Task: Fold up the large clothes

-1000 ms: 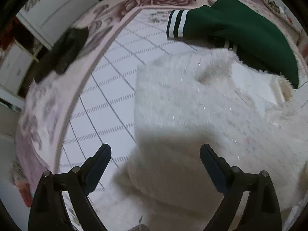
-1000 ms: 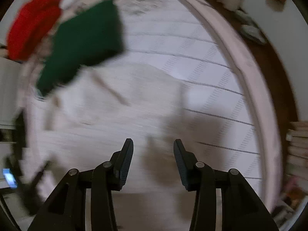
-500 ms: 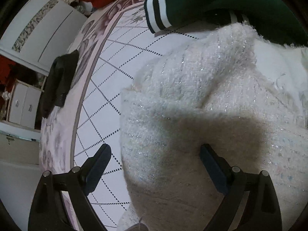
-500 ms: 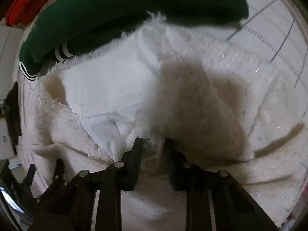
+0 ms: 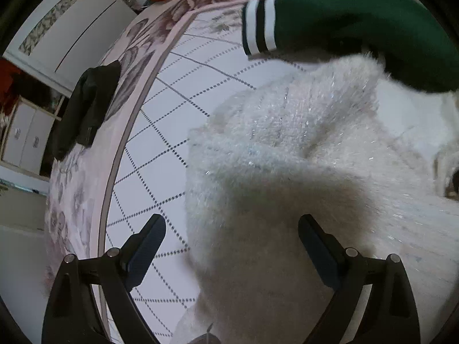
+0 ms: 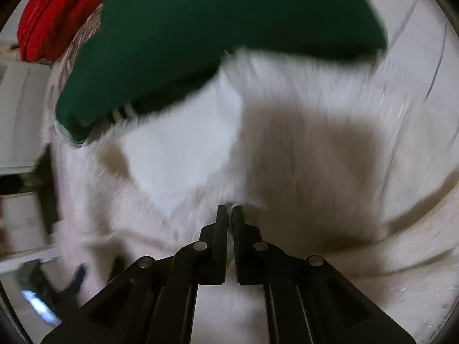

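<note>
On the bed: white fuzzy garment [image 5: 287, 149] crumpled, long axis unclear.
Left gripper [image 5: 231, 238]: jaws wide, over its edge.
Right gripper [image 6: 229, 215]: just closed, pinching its fabric.

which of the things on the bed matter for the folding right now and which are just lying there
In the job:
- fluffy white garment
- right tool, closing on a fold of it
- left tool, open above it

Lying about:
- green garment, overlapping the white one's far edge
- red cloth
- black item
</note>
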Motion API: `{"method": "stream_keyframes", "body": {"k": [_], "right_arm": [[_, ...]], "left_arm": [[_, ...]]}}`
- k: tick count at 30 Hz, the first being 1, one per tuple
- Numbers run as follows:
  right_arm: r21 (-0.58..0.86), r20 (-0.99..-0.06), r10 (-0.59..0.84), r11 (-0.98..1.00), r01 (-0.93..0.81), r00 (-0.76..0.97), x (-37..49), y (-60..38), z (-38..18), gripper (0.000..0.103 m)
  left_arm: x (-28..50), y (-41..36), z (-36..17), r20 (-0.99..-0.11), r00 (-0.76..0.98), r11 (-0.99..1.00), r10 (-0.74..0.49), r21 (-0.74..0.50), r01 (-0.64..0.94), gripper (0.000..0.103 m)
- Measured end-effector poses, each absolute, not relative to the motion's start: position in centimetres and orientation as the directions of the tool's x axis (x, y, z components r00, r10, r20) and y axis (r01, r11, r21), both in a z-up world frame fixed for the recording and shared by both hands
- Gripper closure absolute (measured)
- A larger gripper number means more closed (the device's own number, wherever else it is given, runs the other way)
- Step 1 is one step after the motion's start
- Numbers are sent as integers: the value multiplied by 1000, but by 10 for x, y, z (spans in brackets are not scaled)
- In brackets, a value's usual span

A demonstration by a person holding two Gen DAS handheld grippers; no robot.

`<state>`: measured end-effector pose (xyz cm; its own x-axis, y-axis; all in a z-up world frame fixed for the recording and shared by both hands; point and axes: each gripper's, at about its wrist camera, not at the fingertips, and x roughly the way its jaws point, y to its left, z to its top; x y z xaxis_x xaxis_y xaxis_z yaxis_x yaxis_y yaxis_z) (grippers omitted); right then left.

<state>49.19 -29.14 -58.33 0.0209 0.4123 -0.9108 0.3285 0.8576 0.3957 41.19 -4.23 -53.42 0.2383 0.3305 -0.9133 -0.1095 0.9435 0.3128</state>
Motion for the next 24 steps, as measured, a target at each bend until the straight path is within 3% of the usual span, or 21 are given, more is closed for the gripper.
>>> {"method": "stream_keyframes", "body": {"k": [2, 3, 4, 6, 10, 14, 15, 16, 18, 19, 22, 24], "right_arm": [[457, -879, 475, 824, 335, 31, 475, -312, -562, 73], [469, -876, 480, 820, 327, 54, 460, -324, -546, 54], [477, -874, 480, 817, 323, 77, 442, -337, -530, 42], [454, -888, 448, 823, 342, 102, 394, -376, -500, 41], [234, -970, 240, 865, 444, 42, 292, -443, -492, 35], [92, -981, 162, 874, 478, -108, 225, -470, -551, 35], [92, -975, 177, 870, 484, -133, 211, -472, -567, 48], [107, -970, 202, 858, 502, -138, 200, -471, -581, 76], [165, -968, 243, 806, 568, -64, 178, -477, -591, 83], [181, -969, 247, 782, 597, -30, 171, -480, -589, 93], [225, -949, 315, 663, 714, 6, 149, -494, -591, 93], [213, -943, 329, 693, 689, -40, 152, -496, -590, 89]], "left_arm": [[398, -39, -517, -921, 254, 954, 296, 269, -134, 8], [390, -39, -509, -925, 258, 958, 279, 249, -141, 8], [382, -39, -503, -929, 259, 962, 264, 232, -146, 8], [360, -43, -493, -937, 257, 968, 236, 204, -145, 8], [319, -70, -499, -954, 218, 978, 203, 186, -99, 8], [299, -104, -528, -972, 157, 985, 175, 172, -34, 8], [296, -113, -536, -970, 156, 982, 186, 187, -9, 8], [295, -119, -541, -968, 157, 980, 196, 200, 10, 8], [295, -126, -552, -963, 157, 972, 220, 230, 44, 8], [296, -127, -554, -962, 160, 971, 222, 232, 48, 8], [302, -124, -553, -960, 161, 970, 230, 239, 40, 8], [302, -120, -545, -958, 172, 971, 230, 238, 27, 8]]}}
